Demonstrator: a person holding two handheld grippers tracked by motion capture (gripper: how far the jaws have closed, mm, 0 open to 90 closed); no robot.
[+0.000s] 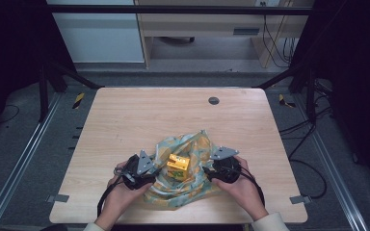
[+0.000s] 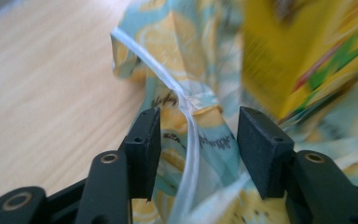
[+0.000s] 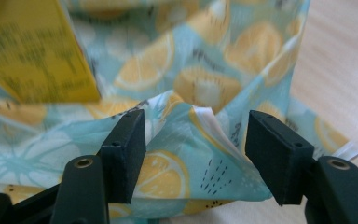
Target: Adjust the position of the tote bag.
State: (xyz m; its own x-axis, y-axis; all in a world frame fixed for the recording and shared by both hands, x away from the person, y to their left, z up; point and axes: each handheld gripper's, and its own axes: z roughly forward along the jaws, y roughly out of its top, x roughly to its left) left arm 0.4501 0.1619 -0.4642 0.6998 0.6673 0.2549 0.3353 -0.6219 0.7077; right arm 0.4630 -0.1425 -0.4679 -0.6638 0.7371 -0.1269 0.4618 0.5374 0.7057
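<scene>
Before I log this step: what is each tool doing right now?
Left tool: open, a fold of the lemon-print cloth between its jaws, not pinched.
Right tool: open, a cloth edge between its jaws, not pinched.

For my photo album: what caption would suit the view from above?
Two hand-held grippers, left and right, flank a yellow carton on a lemon-print bag.
</scene>
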